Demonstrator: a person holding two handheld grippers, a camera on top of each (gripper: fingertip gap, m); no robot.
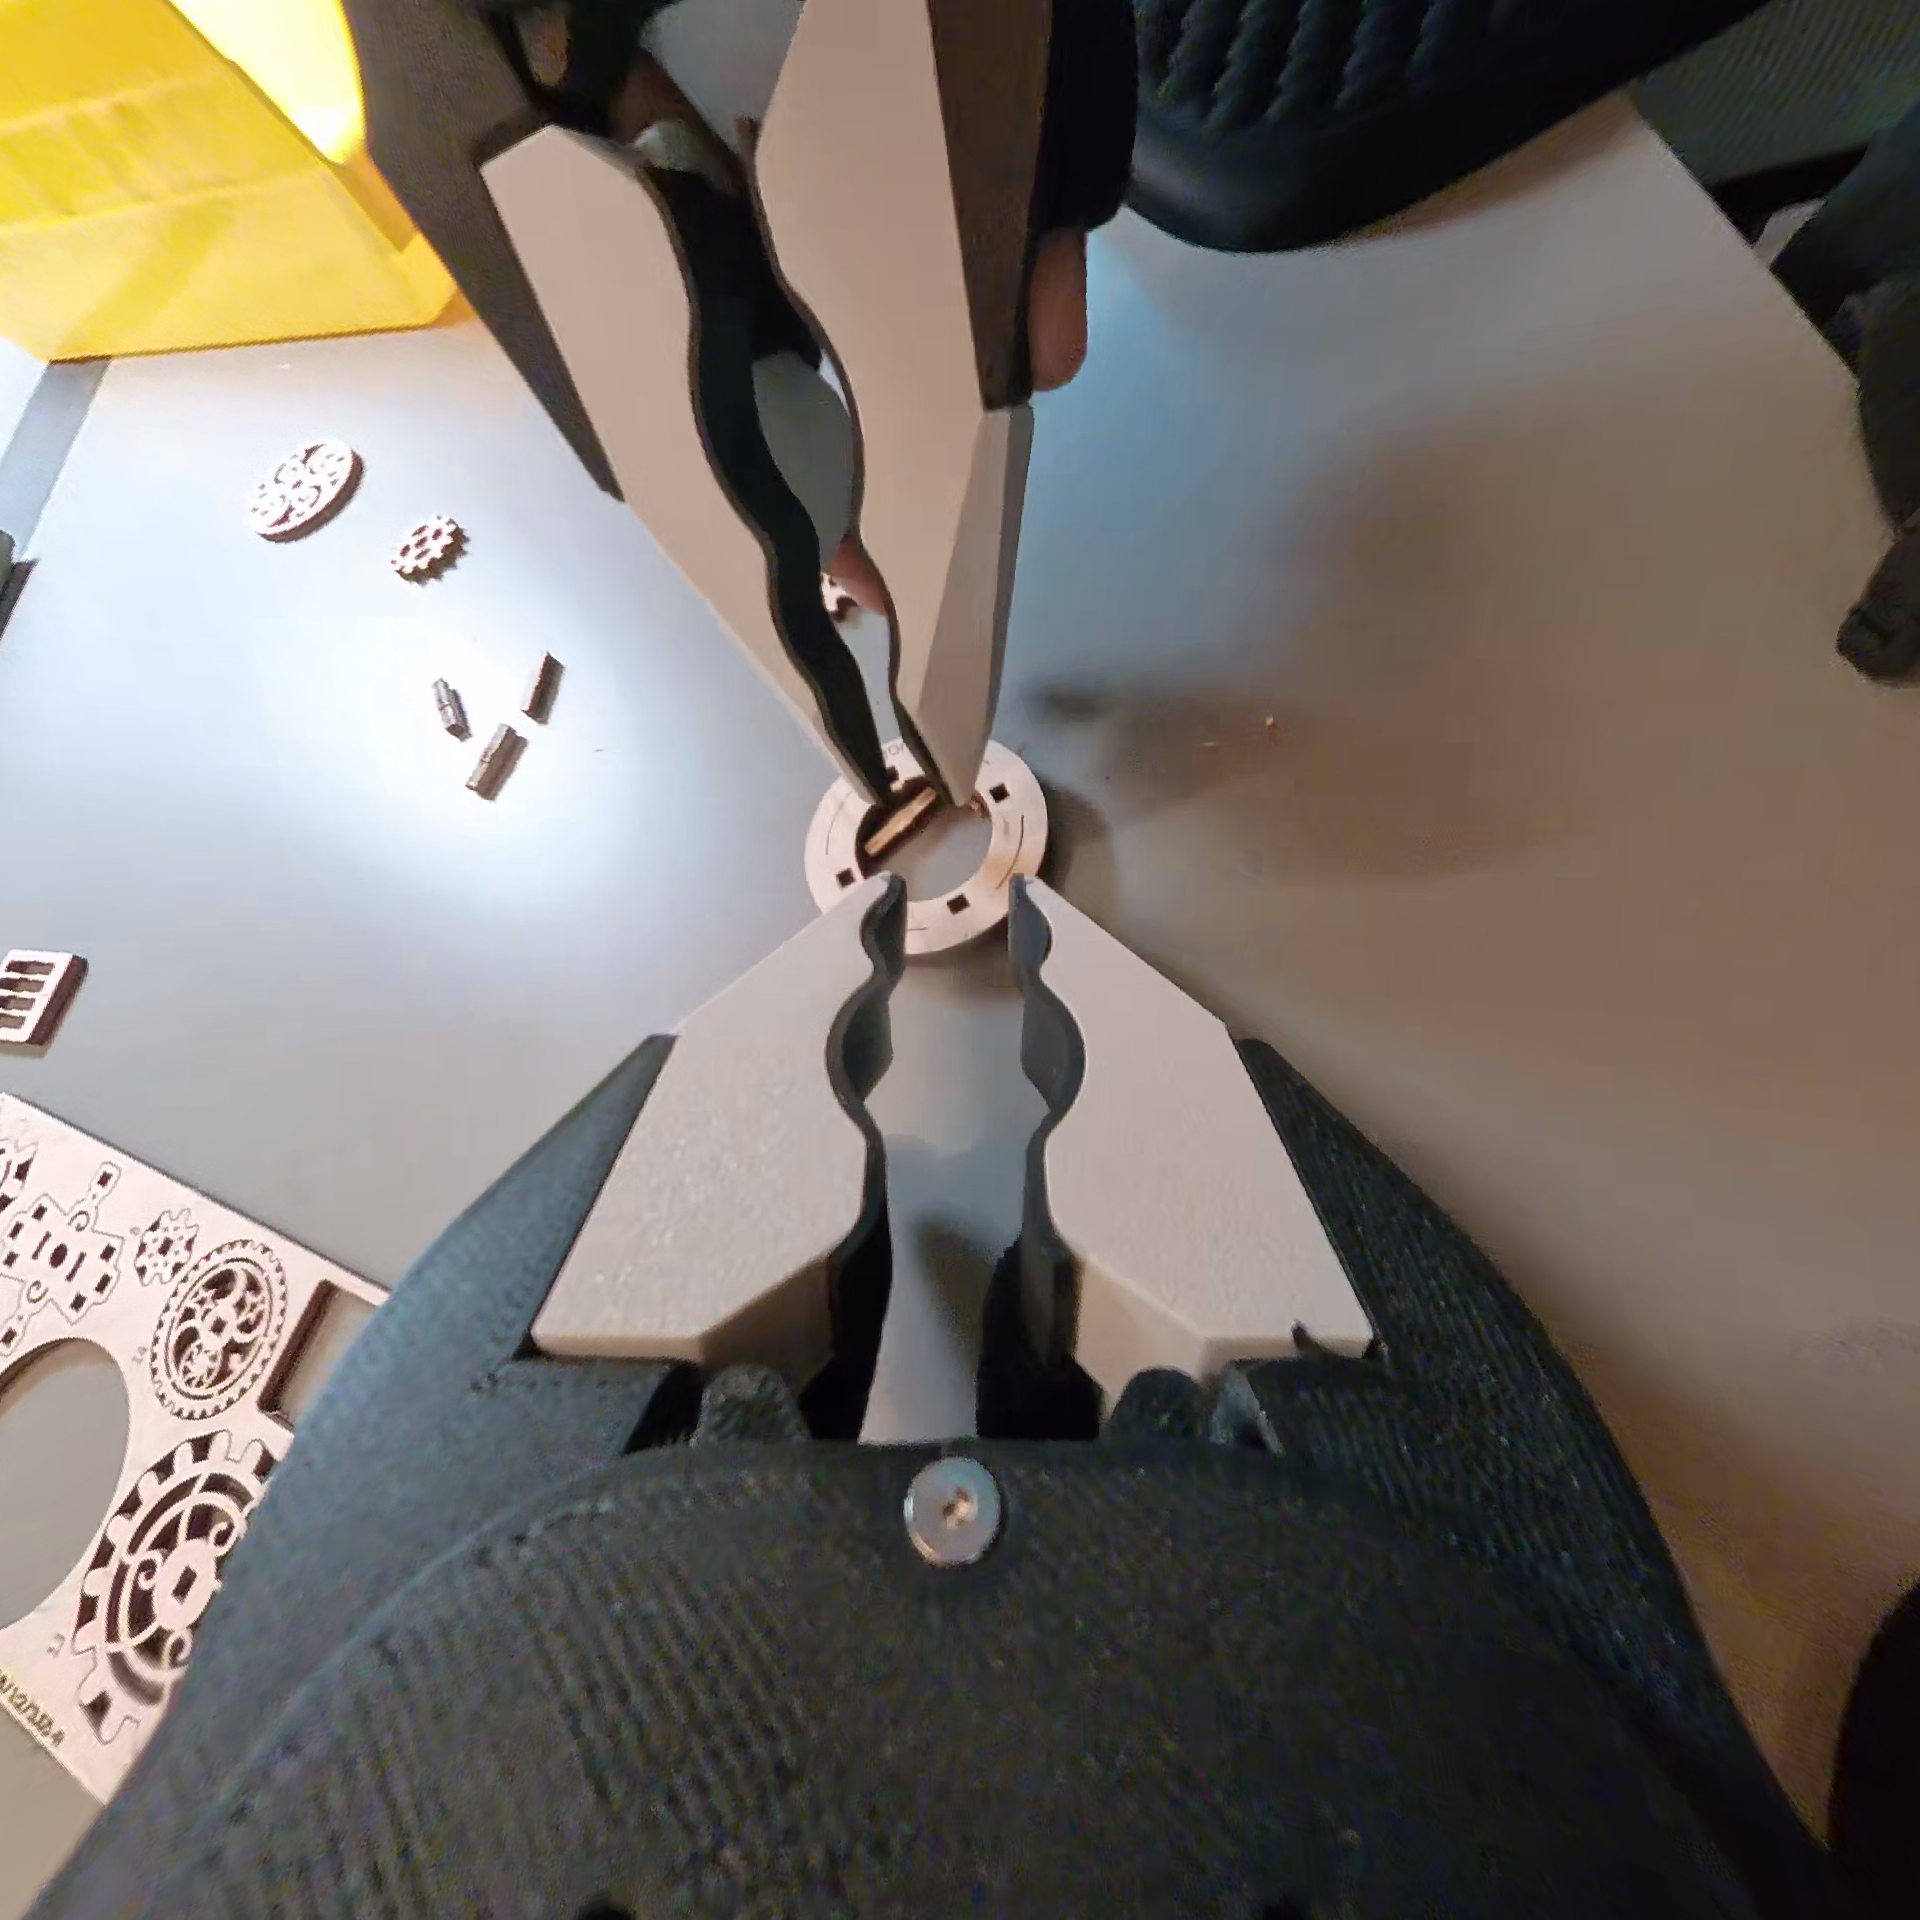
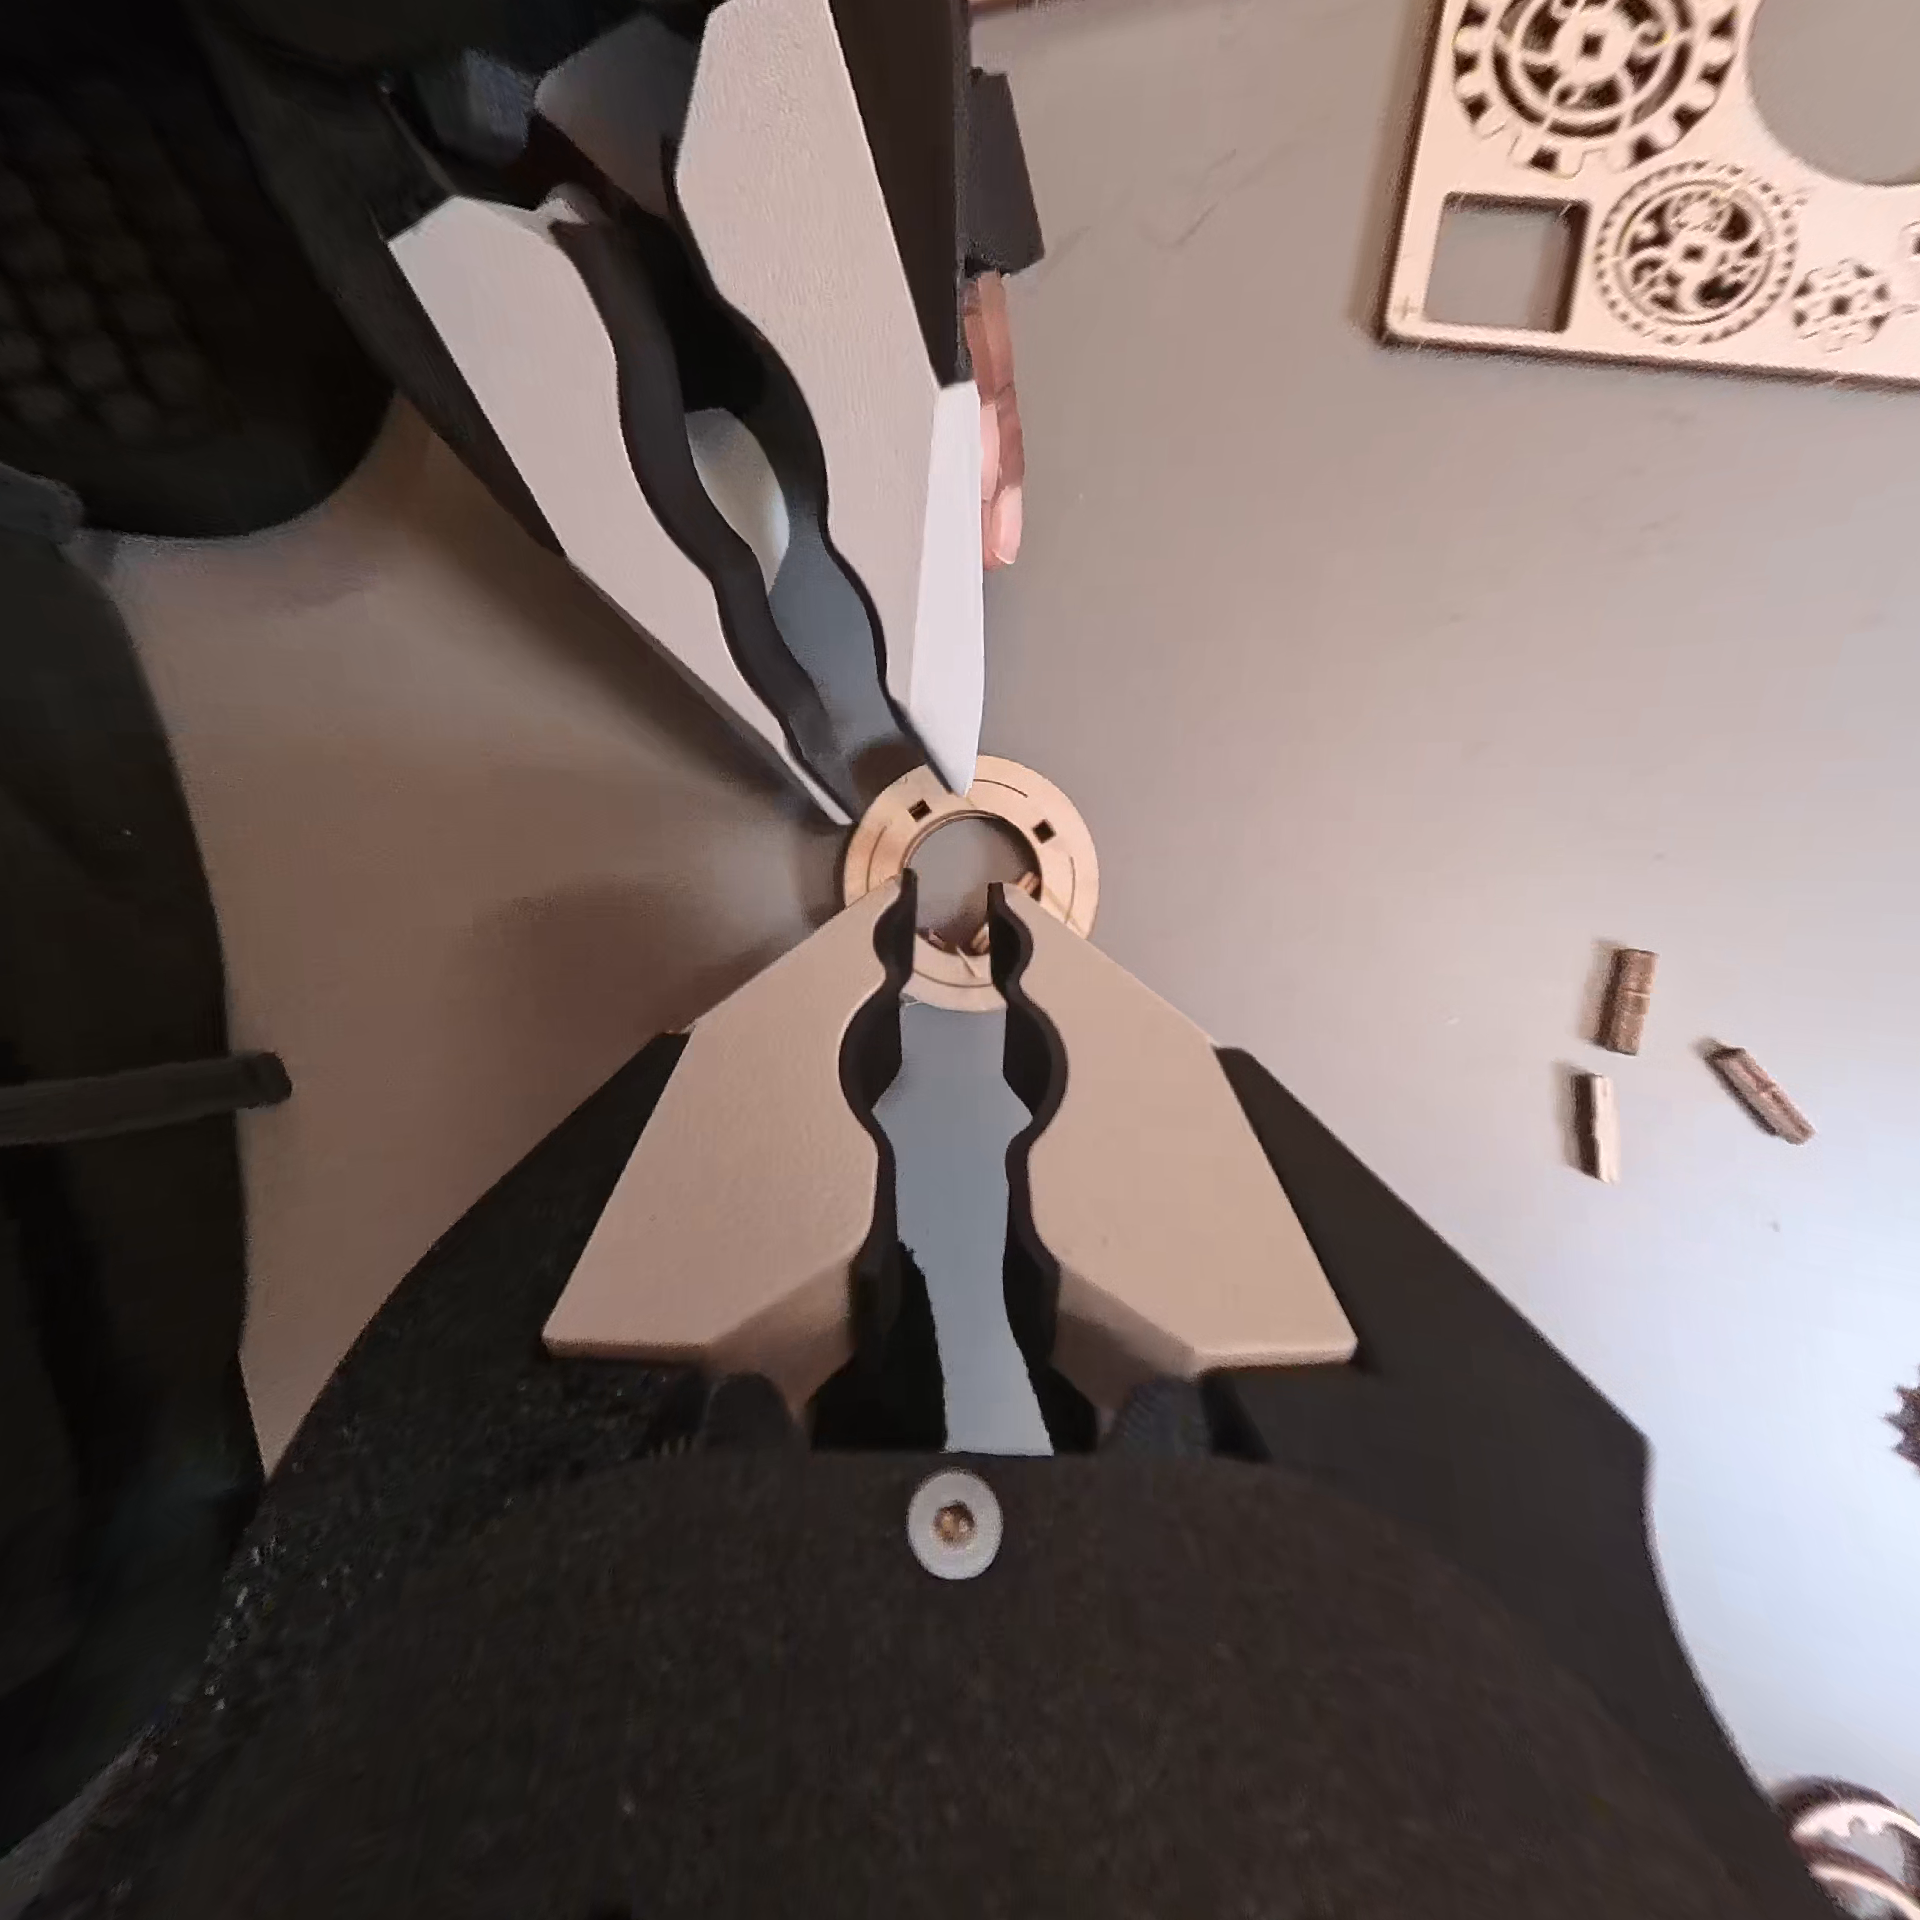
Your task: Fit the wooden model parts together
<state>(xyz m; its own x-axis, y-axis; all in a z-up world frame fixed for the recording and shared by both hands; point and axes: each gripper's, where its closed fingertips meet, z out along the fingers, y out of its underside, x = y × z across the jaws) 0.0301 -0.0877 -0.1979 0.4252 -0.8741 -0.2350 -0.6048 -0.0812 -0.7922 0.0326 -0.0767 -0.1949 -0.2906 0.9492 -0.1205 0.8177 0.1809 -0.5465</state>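
Observation:
A flat wooden ring (image 1: 1003, 852) with small square slots lies on the grey table. My left gripper (image 1: 954, 888) is open, its two tips resting on the ring's near rim. My right gripper (image 1: 914, 798) comes in from the opposite side and is shut on a small wooden peg (image 1: 902, 826), held at the ring's inner edge by a slot. In the right wrist view the ring (image 2: 1070, 862) sits just past my right gripper (image 2: 953, 891), with the peg (image 2: 964, 940) between its tips. The left gripper (image 2: 909, 800) touches the far rim.
Three loose pegs (image 1: 499, 758) and two small gears (image 1: 307, 490) lie on the table to the left. A laser-cut wooden sheet (image 1: 156, 1351) with gears lies at the lower left, a slotted square piece (image 1: 36, 1000) beside it. A yellow box (image 1: 187, 208) stands at the far left. Less than 4 cm separates the two grippers' tips. From either gripper's tips it is about 25 centimeters to the slotted square piece (image 1: 36, 1000).

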